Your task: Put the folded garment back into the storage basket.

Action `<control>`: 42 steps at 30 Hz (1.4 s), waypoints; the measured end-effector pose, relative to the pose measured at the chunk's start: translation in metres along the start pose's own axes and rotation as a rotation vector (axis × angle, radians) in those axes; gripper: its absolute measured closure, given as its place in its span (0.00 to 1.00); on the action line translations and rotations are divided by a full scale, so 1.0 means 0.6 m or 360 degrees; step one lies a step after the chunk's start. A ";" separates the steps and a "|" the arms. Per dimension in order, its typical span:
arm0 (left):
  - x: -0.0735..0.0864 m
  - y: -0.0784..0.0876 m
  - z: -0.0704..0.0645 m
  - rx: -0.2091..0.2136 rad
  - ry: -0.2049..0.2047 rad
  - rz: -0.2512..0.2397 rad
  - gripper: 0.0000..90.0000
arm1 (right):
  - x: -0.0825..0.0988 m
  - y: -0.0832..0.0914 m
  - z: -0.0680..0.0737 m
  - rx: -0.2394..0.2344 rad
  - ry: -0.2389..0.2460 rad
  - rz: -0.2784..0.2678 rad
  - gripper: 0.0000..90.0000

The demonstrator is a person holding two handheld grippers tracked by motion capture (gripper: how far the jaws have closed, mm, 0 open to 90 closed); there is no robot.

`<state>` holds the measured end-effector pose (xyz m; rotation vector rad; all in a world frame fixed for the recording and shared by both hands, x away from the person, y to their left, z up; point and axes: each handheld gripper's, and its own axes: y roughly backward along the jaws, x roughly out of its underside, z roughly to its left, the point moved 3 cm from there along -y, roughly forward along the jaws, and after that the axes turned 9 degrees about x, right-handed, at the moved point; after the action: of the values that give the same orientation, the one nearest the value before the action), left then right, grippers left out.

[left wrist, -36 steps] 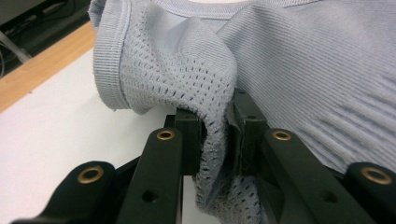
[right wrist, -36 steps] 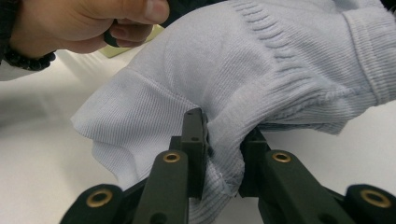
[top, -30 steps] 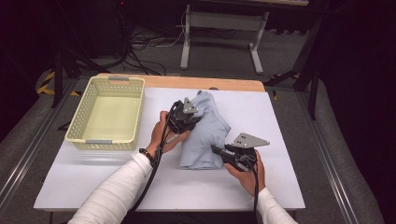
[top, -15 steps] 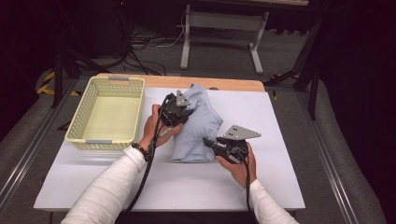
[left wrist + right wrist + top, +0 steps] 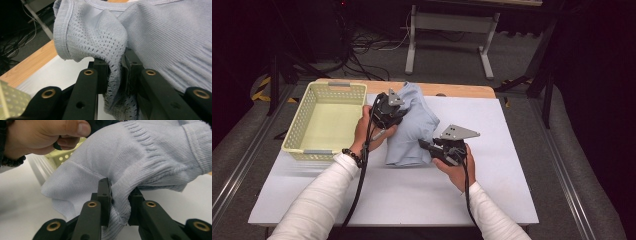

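Observation:
A folded light blue knit garment (image 5: pixel 412 127) hangs slightly above the white table top (image 5: pixel 512 150), held at two places. My left gripper (image 5: pixel 393 116) is shut on its left edge; in the left gripper view the jaws pinch a fold of mesh-knit cloth (image 5: pixel 115 75). My right gripper (image 5: pixel 428 146) is shut on the lower right corner of the garment (image 5: pixel 140 162), and in the right gripper view the cloth bunches between the jaws (image 5: pixel 120 202). A hand (image 5: pixel 40 135) holding the other gripper shows at the top left of that view.
A pale yellow plastic basket (image 5: pixel 298 125) stands at the left of the table, close to the left hand. A wooden strip (image 5: pixel 452 90) runs along the far edge. Cables and a metal stand (image 5: pixel 447 25) lie on the floor beyond.
Both grippers have carried the garment leftward and a little up, toward the basket. The cloth has bunched more between them.

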<state>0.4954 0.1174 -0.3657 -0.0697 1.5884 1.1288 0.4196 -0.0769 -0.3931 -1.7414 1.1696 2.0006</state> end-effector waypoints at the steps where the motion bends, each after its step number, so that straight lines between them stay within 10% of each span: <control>1: 0.000 0.002 0.003 -0.0010 0.0005 -0.0002 0.84 | -0.003 -0.003 0.001 -0.0003 0.0007 0.0000 0.86; 42: 0.050 0.088 0.137 -0.0278 0.0206 0.0025 0.84 | -0.082 -0.155 0.058 -0.0139 0.0018 0.0018 0.86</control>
<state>0.5137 0.2169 -0.3497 -0.2509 1.6025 1.2957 0.4672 0.0227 -0.3871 -1.7932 1.1142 2.0803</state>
